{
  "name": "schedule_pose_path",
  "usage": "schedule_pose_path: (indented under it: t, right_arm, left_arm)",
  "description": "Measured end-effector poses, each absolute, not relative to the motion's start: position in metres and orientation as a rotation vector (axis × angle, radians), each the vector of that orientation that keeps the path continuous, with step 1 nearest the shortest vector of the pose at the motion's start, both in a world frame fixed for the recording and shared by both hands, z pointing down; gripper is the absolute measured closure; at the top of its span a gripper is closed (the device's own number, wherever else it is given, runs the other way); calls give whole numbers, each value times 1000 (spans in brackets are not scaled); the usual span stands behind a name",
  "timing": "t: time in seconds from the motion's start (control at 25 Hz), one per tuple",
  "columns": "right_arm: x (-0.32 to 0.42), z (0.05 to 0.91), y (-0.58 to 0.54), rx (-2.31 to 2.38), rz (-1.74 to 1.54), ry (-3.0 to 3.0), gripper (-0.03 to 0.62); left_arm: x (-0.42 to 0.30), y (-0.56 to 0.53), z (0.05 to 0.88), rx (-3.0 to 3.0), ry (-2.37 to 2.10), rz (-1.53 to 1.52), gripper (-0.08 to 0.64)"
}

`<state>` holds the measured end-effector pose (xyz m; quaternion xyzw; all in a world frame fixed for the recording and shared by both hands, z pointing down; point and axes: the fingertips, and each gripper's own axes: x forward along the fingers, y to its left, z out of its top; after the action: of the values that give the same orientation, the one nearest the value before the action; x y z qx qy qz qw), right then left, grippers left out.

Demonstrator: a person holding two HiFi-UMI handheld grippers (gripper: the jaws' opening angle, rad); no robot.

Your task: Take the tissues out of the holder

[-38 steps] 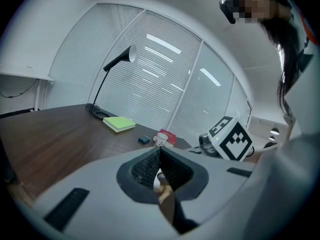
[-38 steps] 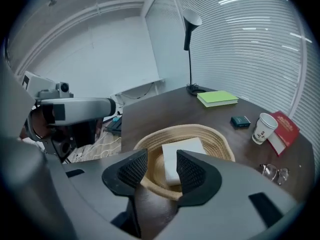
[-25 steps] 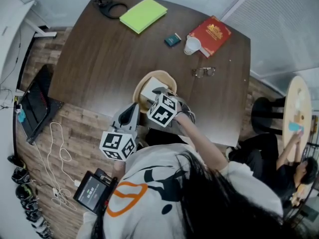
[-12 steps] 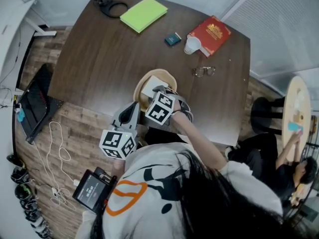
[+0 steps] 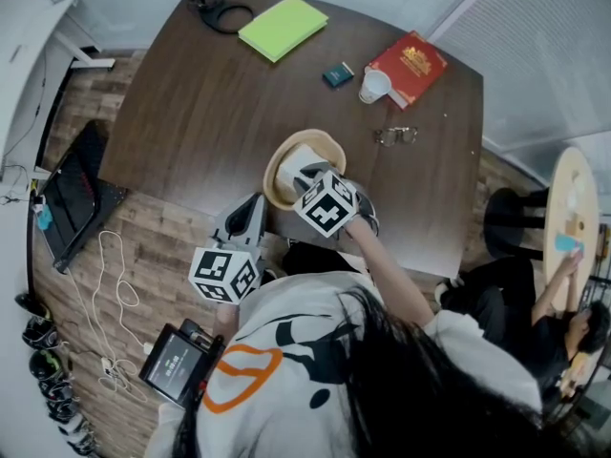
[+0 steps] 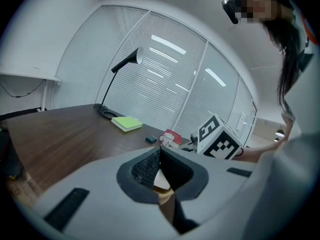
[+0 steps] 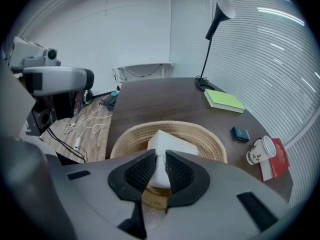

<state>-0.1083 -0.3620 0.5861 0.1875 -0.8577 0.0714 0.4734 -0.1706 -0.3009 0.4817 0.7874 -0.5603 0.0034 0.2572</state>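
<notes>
A round woven holder [image 5: 277, 176] stands near the table's front edge with a white tissue pack [image 5: 293, 160] in it. My right gripper [image 5: 307, 173] reaches in over the near rim. In the right gripper view its jaws are closing, and the pack's near corner [image 7: 172, 145] fills the narrow gap between the pads [image 7: 141, 171]. The woven rim [image 7: 202, 136] curves round behind. My left gripper [image 5: 250, 214] hangs just off the table's near edge, left of the holder. Its jaws [image 6: 160, 155] meet at the tips with nothing held.
At the far side of the dark table lie a green notebook [image 5: 283, 27], a lamp base [image 5: 218, 8], a small dark box [image 5: 336, 74], a paper cup [image 5: 373, 85] and a red book [image 5: 409, 66]. Glasses [image 5: 395, 136] lie right of the holder. A person sits at right [image 5: 535, 303].
The right gripper's marker cube has shifted a little to the right and toward the near edge while staying over the holder. The left gripper has barely moved.
</notes>
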Motion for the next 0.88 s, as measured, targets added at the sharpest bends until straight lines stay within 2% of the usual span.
schedule_pose_path:
  t: [0.88]
  right_arm:
    - [-100,528,-346,638,230,-2207,531]
  left_arm:
    - [-163,-287,475,2213,-1440,31,560]
